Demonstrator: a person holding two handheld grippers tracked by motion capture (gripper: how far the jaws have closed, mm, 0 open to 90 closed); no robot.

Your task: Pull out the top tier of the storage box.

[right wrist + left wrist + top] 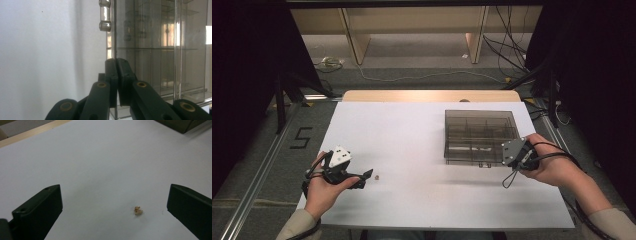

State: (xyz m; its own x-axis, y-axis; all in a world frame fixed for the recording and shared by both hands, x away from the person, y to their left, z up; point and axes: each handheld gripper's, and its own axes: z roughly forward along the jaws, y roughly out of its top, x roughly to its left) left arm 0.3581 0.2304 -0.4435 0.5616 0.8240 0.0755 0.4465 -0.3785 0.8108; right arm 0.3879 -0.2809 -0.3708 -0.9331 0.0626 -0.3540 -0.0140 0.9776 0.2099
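A tiny gold-coloured piece (pixel 377 177) lies on the white table (pixel 412 145), just right of my left gripper (pixel 367 178). In the left gripper view the piece (pixel 138 211) sits on the table between the wide-open jaws of the left gripper (pixel 114 188), nearer the right one, and nothing touches it. A smoky transparent compartment box (pixel 479 135) stands right of centre. My right gripper (pixel 505 154) is at its front right corner. In the right gripper view the right gripper (pixel 116 61) is shut, its tips against the front edge of the box (pixel 155 50). I cannot tell whether a thin lip is pinched.
A clear latch (pixel 105 15) sits on the box's front edge, farther along from the right gripper. The table's wooden far edge (pixel 432 95) lies behind the white sheet. Cables and shelf legs (pixel 357 45) are on the floor beyond.
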